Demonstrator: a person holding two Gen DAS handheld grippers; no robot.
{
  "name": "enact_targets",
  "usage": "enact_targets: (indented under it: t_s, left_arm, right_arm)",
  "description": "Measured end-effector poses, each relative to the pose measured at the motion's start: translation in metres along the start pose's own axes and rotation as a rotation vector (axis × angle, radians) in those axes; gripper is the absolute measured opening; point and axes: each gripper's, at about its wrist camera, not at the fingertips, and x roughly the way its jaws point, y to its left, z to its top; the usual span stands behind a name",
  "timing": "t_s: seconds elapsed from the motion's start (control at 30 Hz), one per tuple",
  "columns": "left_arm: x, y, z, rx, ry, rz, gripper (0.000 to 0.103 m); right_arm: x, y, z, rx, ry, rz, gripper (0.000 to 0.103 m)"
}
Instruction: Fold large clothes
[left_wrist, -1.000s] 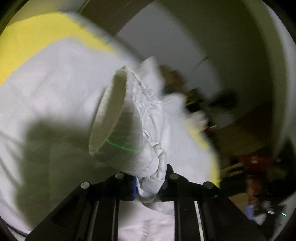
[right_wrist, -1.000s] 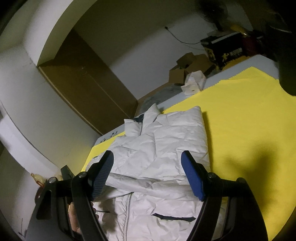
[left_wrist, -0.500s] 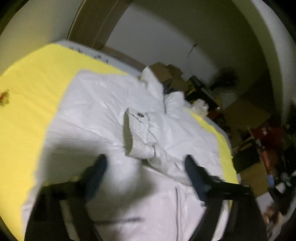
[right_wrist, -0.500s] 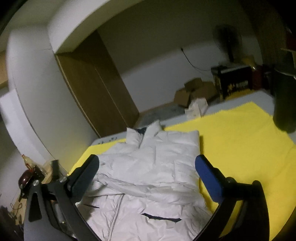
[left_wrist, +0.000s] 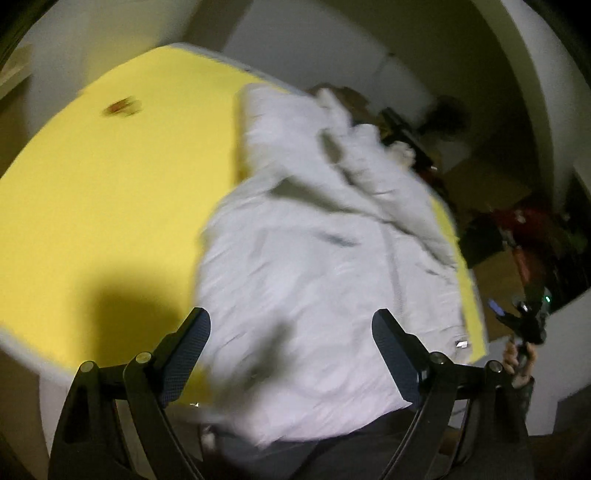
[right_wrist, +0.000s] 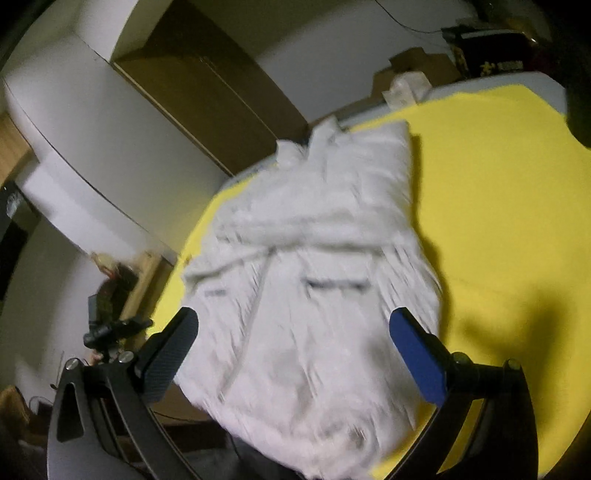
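1. A yellow cloth (left_wrist: 110, 192) is seen spread over the table, filling the left part of the left wrist view; a small brownish mark (left_wrist: 120, 107) is visible on it, too blurred to identify.
2. The white padded jacket (left_wrist: 314, 258) is laid front-up on the yellow cloth, collar at the far end, hem hanging slightly over the near table edge. A sleeve is folded across the chest.
3. The left gripper (left_wrist: 291, 354) is held above the jacket's hem with its jaws spread wide; nothing is pinched between them.
4. At the right edge of that view, a hand (left_wrist: 517, 362) is seen gripping the other tool's handle.
5. In the right wrist view, a brown wardrobe (right_wrist: 207, 92) is seen behind the table, and cardboard boxes (right_wrist: 417, 66) are stacked by the far wall.
6. The right gripper (right_wrist: 295, 350) is poised over the jacket's lower half, jaws fully apart and empty; the zip and a dark pocket slit (right_wrist: 336, 284) are visible ahead of it.
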Motion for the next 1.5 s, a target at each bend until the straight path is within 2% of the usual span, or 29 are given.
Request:
enact_targets:
  t_s: [0.1,0.2,0.37,0.43,0.53,0.7,0.93,1.03,1.13,1.17,1.27,1.3,1.4,1.47,1.5]
  left_arm:
    - [-0.003,0.023,-0.025,-0.076,0.017,-0.028,0.09]
    - [0.003,0.033,-0.039,-0.112,0.023,-0.018,0.09]
    - [0.017,0.043,-0.047,-0.121,0.053,-0.004,0.09]
    - [0.026,0.047,-0.046,-0.142,0.082,-0.06,0.09]
    - [0.044,0.053,-0.043,-0.194,0.156,-0.191,0.09]
    - [0.06,0.055,-0.031,-0.214,0.184,-0.219,0.09]
    - [0.08,0.055,-0.015,-0.239,0.243,-0.341,0.1]
    - [0.079,0.056,-0.012,-0.256,0.241,-0.328,0.1]
    - [0.07,0.056,-0.013,-0.211,0.228,-0.235,0.1]
    - [0.066,0.053,-0.011,-0.181,0.216,-0.169,0.1]
    - [0.063,0.049,-0.004,-0.127,0.184,-0.05,0.101]
    - [0.066,0.05,-0.001,-0.132,0.18,-0.034,0.102]
    - [0.077,0.047,0.012,-0.115,0.184,-0.077,0.103]
    - [0.09,0.044,0.018,-0.121,0.235,-0.187,0.103]
    - [0.094,0.044,0.02,-0.119,0.25,-0.216,0.103]
  right_arm:
    - [-0.01,-0.018,-0.025,0.048,0.015,-0.017,0.103]
    - [-0.019,-0.037,-0.045,0.109,0.027,-0.027,0.103]
    - [-0.02,-0.069,-0.066,0.208,0.084,-0.013,0.103]
    - [-0.017,-0.076,-0.073,0.233,0.104,-0.004,0.103]
    - [-0.011,-0.079,-0.079,0.239,0.124,-0.007,0.103]
    - [-0.004,-0.076,-0.077,0.234,0.131,0.008,0.103]
    - [0.01,-0.076,-0.076,0.226,0.179,0.007,0.103]
    - [0.012,-0.086,-0.077,0.271,0.183,0.003,0.103]
    - [0.008,-0.09,-0.079,0.281,0.17,-0.006,0.103]
    - [0.008,-0.091,-0.079,0.28,0.173,-0.007,0.103]
    - [0.008,-0.091,-0.079,0.265,0.183,-0.016,0.103]
    - [0.008,-0.09,-0.078,0.261,0.185,-0.02,0.103]
    - [0.01,-0.085,-0.076,0.251,0.182,-0.009,0.103]
    - [0.01,-0.081,-0.075,0.241,0.179,-0.002,0.103]
    - [0.01,-0.079,-0.075,0.235,0.179,-0.001,0.103]
